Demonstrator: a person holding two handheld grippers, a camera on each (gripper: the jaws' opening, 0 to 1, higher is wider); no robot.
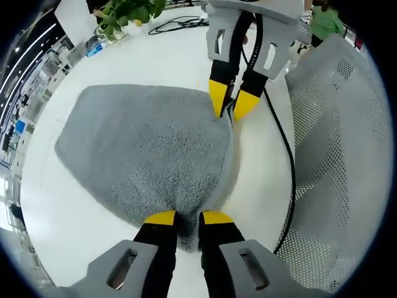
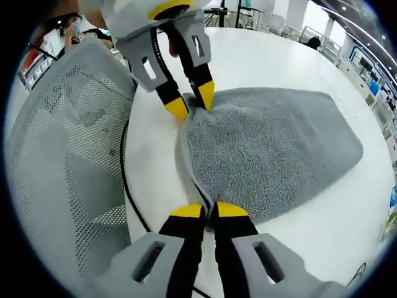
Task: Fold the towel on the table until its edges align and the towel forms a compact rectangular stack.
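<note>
Two corners of the grey towel [image 1: 146, 146], lying on the white table [image 1: 155, 56], were pinched: my left gripper [image 1: 187, 217] and right gripper [image 2: 209, 210] each clamped one. It looked soft and limp, so corner holds suited it.

In the left gripper view, the grey terry towel [image 1: 146, 152] lies on the round white table [image 1: 62, 230], occupying frame centre. The left gripper [image 1: 188, 218] sits at bottom centre on the towel's near corner; the right gripper [image 1: 236, 104] at upper centre on the far corner. A grey mesh chair [image 1: 341, 155] stands right. A potted plant [image 1: 127, 13] sits upper left.
</note>
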